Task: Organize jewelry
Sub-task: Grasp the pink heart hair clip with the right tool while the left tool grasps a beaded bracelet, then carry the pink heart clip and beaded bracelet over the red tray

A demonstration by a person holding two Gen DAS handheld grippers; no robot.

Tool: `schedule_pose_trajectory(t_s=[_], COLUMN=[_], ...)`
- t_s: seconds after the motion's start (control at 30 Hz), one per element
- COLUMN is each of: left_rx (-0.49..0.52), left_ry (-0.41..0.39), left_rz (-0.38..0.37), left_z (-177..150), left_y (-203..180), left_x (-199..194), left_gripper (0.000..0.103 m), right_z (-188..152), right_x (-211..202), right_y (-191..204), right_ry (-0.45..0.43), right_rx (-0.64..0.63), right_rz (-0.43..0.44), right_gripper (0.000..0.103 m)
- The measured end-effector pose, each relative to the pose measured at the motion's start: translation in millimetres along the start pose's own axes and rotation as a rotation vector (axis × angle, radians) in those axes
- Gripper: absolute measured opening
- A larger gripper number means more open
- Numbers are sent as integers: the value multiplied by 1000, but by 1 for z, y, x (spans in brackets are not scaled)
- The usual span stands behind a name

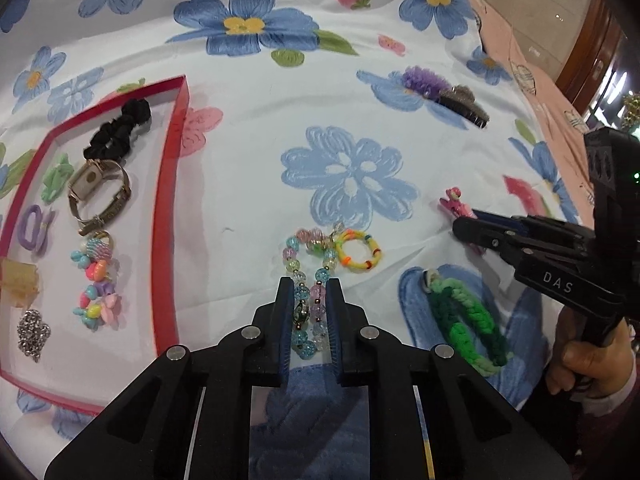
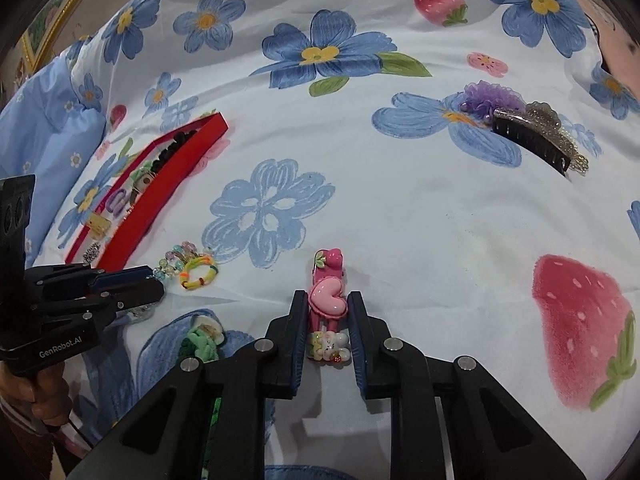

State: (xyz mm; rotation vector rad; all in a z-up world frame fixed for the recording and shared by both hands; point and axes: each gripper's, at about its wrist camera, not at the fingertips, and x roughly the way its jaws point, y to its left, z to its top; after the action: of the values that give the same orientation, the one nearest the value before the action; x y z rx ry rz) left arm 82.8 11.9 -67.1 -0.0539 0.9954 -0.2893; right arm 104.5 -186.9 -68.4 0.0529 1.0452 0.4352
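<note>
My left gripper point(image 1: 308, 292) is shut on a pastel glass bead bracelet point(image 1: 306, 276) lying on the flowered cloth; it also shows in the right wrist view point(image 2: 152, 278). A yellow rubber-band ring point(image 1: 358, 250) touches the bracelet. My right gripper point(image 2: 326, 304) is shut on a pink heart hair clip point(image 2: 326, 298), which also shows in the left wrist view point(image 1: 454, 200). A red-rimmed tray point(image 1: 166, 208) at the left holds a black scrunchie point(image 1: 118, 130), a watch point(image 1: 98, 192), bead rings and other pieces.
A green braided band point(image 1: 468, 320) lies between the grippers. A purple frilly clip point(image 2: 490, 96) and a black glitter claw clip point(image 2: 536, 136) lie at the far right. Pink cloth point(image 1: 520, 40) borders the far right edge.
</note>
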Motion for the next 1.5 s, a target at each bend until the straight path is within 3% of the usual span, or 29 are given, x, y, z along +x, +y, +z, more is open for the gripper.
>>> schedule_pose_trajectory(t_s=[0.13, 0.17, 0.63, 1.03, 1.5], left_rx=[-13, -18, -59, -94, -210], left_ry=[-36, -44, -131, -253, -253], left_rz=[-10, -14, -10, 38, 114], left_z=[3, 3, 2, 6, -9], left_y=[2, 3, 16, 40, 100], left_x=[-15, -19, -60, -117, -132], left_gripper=[14, 6, 6, 6, 6], right_z=[2, 3, 13, 21, 30], right_x=[-9, -11, -39, -51, -20], right_y=[5, 6, 40, 69, 139], right_ry=[-22, -27, -86, -112, -64], right_rx=[4, 5, -34, -75, -171], right_rz=[13, 21, 86, 139, 268], right_gripper=[19, 19, 19, 19, 19])
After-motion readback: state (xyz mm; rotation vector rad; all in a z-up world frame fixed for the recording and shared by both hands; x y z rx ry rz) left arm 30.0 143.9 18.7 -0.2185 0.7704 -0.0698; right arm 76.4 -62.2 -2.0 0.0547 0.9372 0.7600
